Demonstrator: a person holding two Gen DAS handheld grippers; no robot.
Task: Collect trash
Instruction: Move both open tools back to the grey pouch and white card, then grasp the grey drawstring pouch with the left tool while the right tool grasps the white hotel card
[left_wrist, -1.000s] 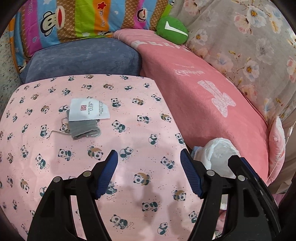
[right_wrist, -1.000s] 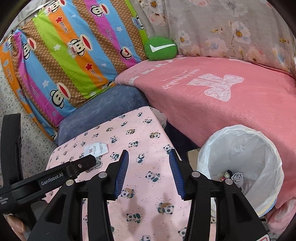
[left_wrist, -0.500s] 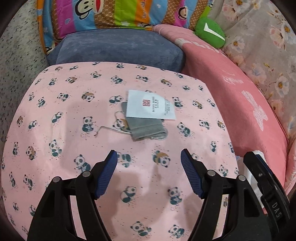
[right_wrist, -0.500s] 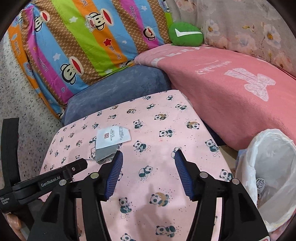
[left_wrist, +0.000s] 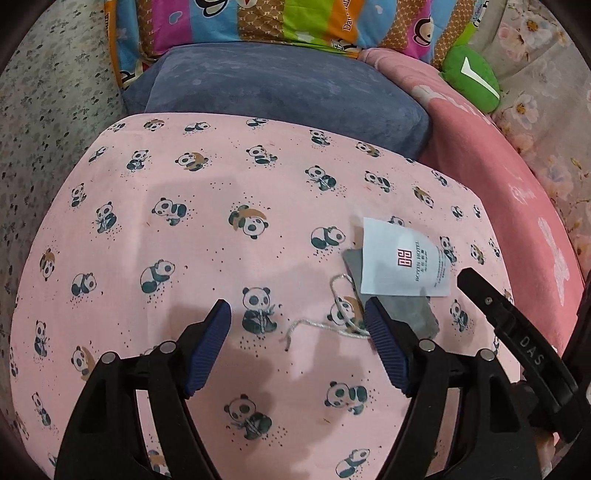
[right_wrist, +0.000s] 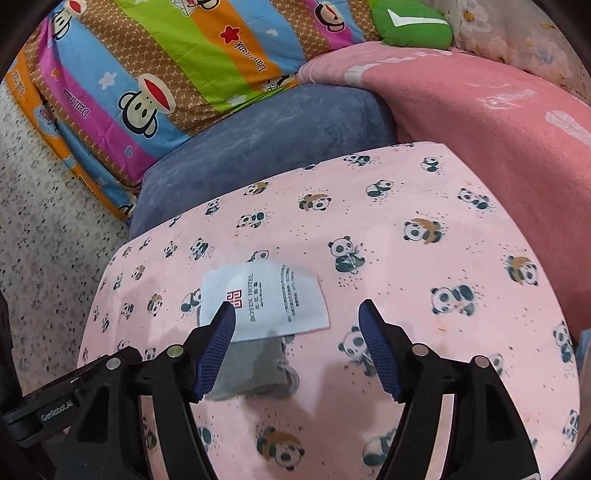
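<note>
A white paper packet (left_wrist: 400, 258) with a red logo lies on a grey cloth pouch (left_wrist: 410, 314) with a loose string (left_wrist: 325, 325), on the pink panda-print table cover (left_wrist: 221, 229). My left gripper (left_wrist: 297, 343) is open and empty; the pouch lies just beyond its right fingertip (left_wrist: 376, 317). In the right wrist view the packet (right_wrist: 273, 302) and pouch (right_wrist: 255, 369) lie by my left fingertip (right_wrist: 221, 325). My right gripper (right_wrist: 297, 339) is open and empty just above them. The right gripper's body also shows in the left wrist view (left_wrist: 517, 339).
A blue-grey cushion (left_wrist: 280, 81) sits behind the table. A striped monkey-print pillow (right_wrist: 166, 62), a green cushion (right_wrist: 413, 26) and a pink blanket (right_wrist: 498, 110) lie beyond. Speckled floor (right_wrist: 44, 240) is to the left.
Both grippers have moved forward and left over the table. The packet and pouch now sit close to the fingertips. The white trash bag has gone out of both views.
</note>
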